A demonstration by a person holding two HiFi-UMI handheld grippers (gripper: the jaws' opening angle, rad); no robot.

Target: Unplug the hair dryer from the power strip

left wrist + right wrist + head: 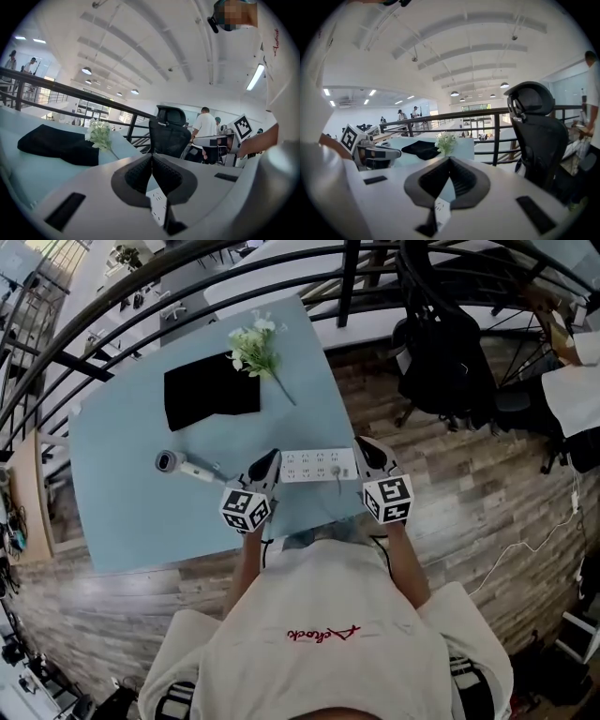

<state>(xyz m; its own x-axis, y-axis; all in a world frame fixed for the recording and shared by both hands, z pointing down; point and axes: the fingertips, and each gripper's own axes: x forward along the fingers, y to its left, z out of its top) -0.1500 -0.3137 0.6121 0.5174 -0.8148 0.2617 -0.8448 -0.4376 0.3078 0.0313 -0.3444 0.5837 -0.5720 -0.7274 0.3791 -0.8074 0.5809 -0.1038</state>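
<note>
A white power strip (318, 465) lies near the front edge of the light blue table (122, 512). One plug (336, 472) sits in it, and its thin cord runs off toward the table's front edge. The hair dryer (181, 465) lies on the table to the strip's left. My left gripper (274, 458) is shut and empty at the strip's left end, and a piece of the power strip (157, 202) shows below its jaws. My right gripper (362, 444) is also shut and empty, just off the strip's right end, over the power strip (441, 209).
A black folded cloth (212, 390) and a bunch of white flowers (256, 348) lie further back on the table. A black office chair (442, 351) stands on the wood floor at the right. A dark railing (187, 263) curves behind the table.
</note>
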